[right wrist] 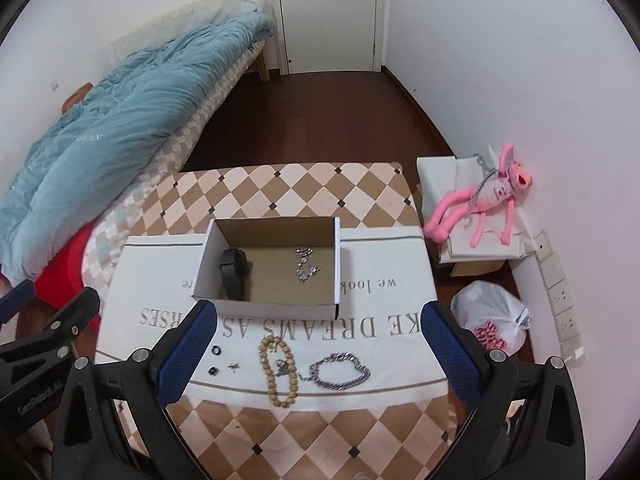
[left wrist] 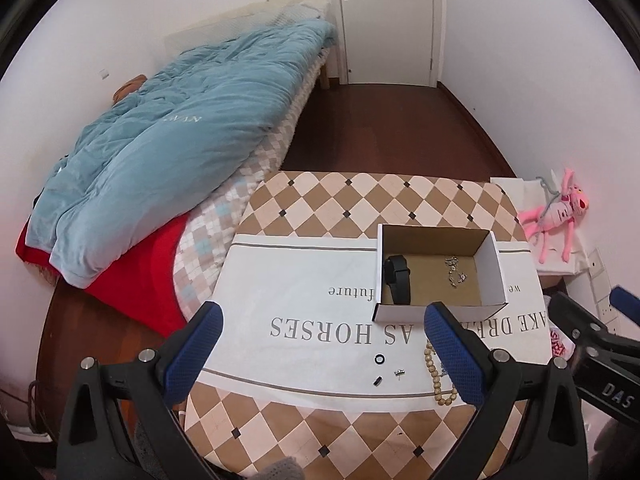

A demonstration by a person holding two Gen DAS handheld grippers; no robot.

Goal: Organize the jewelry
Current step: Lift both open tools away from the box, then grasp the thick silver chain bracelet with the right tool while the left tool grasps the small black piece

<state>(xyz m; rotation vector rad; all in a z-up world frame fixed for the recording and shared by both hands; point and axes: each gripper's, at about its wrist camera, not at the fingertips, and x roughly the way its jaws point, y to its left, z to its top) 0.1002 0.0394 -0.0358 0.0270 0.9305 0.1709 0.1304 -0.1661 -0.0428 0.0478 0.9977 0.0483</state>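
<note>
Both grippers [left wrist: 322,344] [right wrist: 318,340] agape, empty; next, beads [right wrist: 279,372] at bench's near edge into box [right wrist: 276,306].

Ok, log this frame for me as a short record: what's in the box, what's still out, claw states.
surface: table with checkered cover, white printed cloth on top
container: open cardboard box on the cloth
in box: black watch band; silver chain
still out: beaded bracelet, silver link bracelet, black ring, two smaller pieces, too small to identify
left claw: open, empty
right claw: open, empty, above the loose pieces
</note>
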